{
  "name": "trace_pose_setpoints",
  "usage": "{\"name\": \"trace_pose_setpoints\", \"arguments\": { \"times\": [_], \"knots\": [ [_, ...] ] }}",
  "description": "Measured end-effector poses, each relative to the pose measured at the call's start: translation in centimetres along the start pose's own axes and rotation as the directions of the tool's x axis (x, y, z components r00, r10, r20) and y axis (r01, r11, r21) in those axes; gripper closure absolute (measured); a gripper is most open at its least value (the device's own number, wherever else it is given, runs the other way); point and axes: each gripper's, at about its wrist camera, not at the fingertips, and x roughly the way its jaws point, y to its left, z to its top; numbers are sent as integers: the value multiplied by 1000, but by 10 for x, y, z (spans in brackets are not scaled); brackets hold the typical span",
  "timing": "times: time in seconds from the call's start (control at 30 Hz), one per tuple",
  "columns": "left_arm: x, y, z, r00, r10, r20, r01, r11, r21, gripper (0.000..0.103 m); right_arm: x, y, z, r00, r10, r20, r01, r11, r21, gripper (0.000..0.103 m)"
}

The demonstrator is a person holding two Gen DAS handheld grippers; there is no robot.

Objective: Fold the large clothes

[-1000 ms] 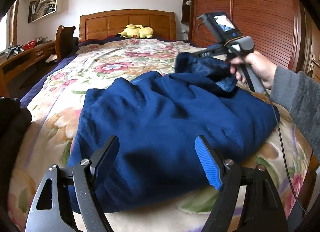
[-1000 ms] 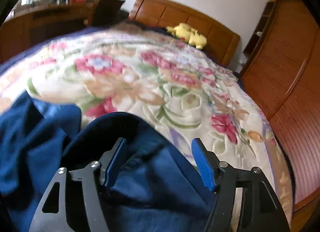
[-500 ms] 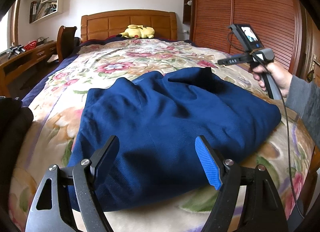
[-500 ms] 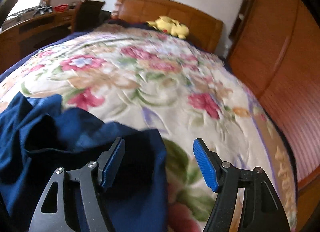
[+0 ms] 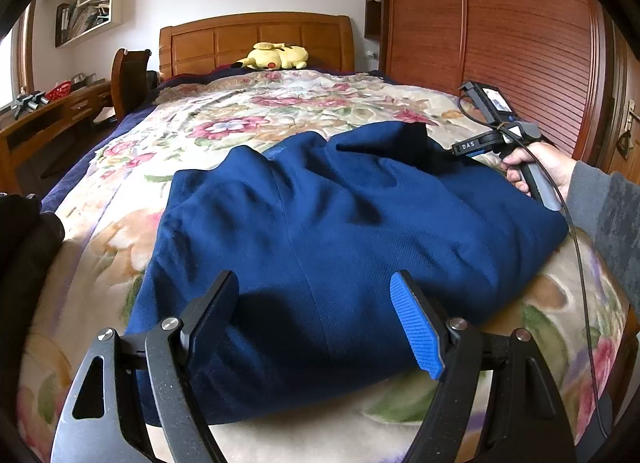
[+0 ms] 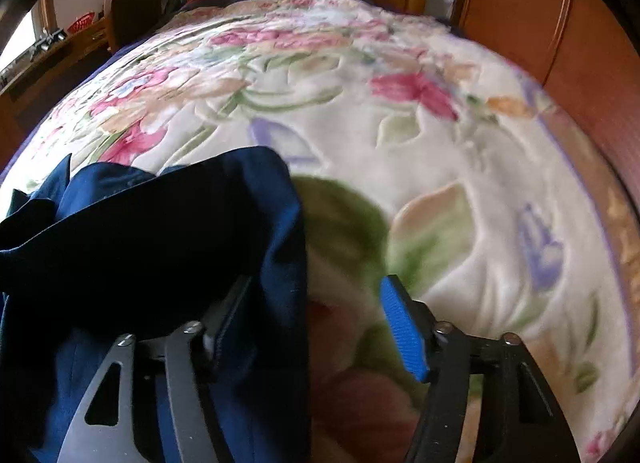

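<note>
Our right gripper (image 6: pixel 316 327) has let go and dropped low beside the blue jacket (image 5: pixel 340 231). All 4 fingers are apart. More folds are left.

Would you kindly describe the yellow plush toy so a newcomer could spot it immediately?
Find the bed's wooden headboard. On the bed right below it lies the yellow plush toy, with a red cheek spot; nothing else on the bed is yellow.
</note>
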Motion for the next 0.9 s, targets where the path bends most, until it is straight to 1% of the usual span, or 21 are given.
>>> {"name": "trace_pose_setpoints", "arguments": {
  "times": [0.03, 0.07, 0.1, 0.13, 0.17, 0.27, 0.33, 0.37, 0.4, 0.43, 0.47, 0.53, 0.57, 0.63, 0.67, 0.7, 0.77, 0.8, 0.83, 0.87, 0.9],
  "knots": [
    [1, 0, 0, 1000, 0, -2, 0, 1000, 0, 24, 2, -1, 1, 1000, 13, -1, -13, 1000, 0, 47],
    [1, 0, 0, 1000, 0, -3, 0, 1000, 0, 24, 3, -2, 2, 999, 37, 0, -37, 999, 3, 58],
    [2, 0, 0, 1000, 1, -6, -1, 1000, -1, 24, 3, -2, 2, 998, 62, 5, -63, 998, 5, 65],
    [2, 0, 0, 1000, 2, -8, -2, 1000, -1, 24, 1, -2, 3, 995, 94, 19, -94, 996, 5, 87],
    [3, 0, 0, 1000, 3, -10, -3, 1000, 0, 24, -3, -1, 3, 992, 119, 33, -119, 993, -2, 100],
    [4, -1, 0, 1000, 5, -11, -5, 1000, 0, 24, -24, 4, 5, 984, 136, 116, -131, 990, -47, 100],
    [5, 0, 0, 1000, 7, -14, -7, 1000, -2, 24, -42, 2, 5, 976, 126, 180, -117, 992, -57, 101],
    [5, 0, -1, 1000, 9, -17, -9, 1000, -5, 24, -52, -2, 3, 972, 111, 207, -103, 993, -50, 101],
    [5, 1, -1, 1000, 9, -18, -9, 1000, -7, 24, -59, -7, 4, 970, 77, 233, -70, 997, -37, 101],
    [6, 1, -1, 1000, 10, -21, -10, 1000, -10, 24, -64, -14, 4, 970, 16, 241, -13, 1000, -13, 101],
    [6, 2, -1, 1000, 10, -22, -10, 1000, -13, 24, -61, -23, 5, 977, -61, 206, 54, 998, 37, 101],
    [6, 3, -1, 1000, 9, -21, -10, 1000, -16, 24, -52, -43, 2, 985, -107, 136, 87, 986, 143, 101],
    [6, 3, -1, 1000, 11, -22, -12, 1000, -16, 24, -48, -47, 0, 985, -129, 114, 111, 982, 153, 101],
    [7, 3, -1, 1000, 12, -25, -13, 1000, -16, 24, -40, -43, -6, 982, -163, 98, 152, 982, 116, 101],
    [7, 3, -2, 1000, 11, -26, -12, 1000, -16, 24, -37, -39, -6, 982, -168, 89, 159, 982, 99, 100],
    [6, 3, -2, 1000, 10, -25, -10, 1000, -17, 24, -34, -38, -9, 983, -171, 74, 165, 983, 82, 96],
    [4, 5, -2, 1000, 8, -23, -8, 1000, -20, 24, -37, -33, -12, 983, -165, 76, 160, 985, 67, 71],
    [4, 6, -1, 1000, 7, -21, -8, 1000, -22, 24, -43, -32, -15, 984, -155, 92, 150, 987, 60, 63],
    [3, 6, -1, 1000, 7, -18, -7, 1000, -24, 24, -49, -32, -20, 983, -142, 113, 136, 989, 55, 47],
    [2, 7, -1, 1000, 7, -16, -7, 1000, -25, 24, -59, -31, -26, 983, -125, 135, 119, 992, 53, 42],
    [1, 7, -1, 1000, 7, -13, -7, 1000, -26, 24, -70, -30, -33, 982, -114, 152, 107, 993, 49, 42]
  ]
}}
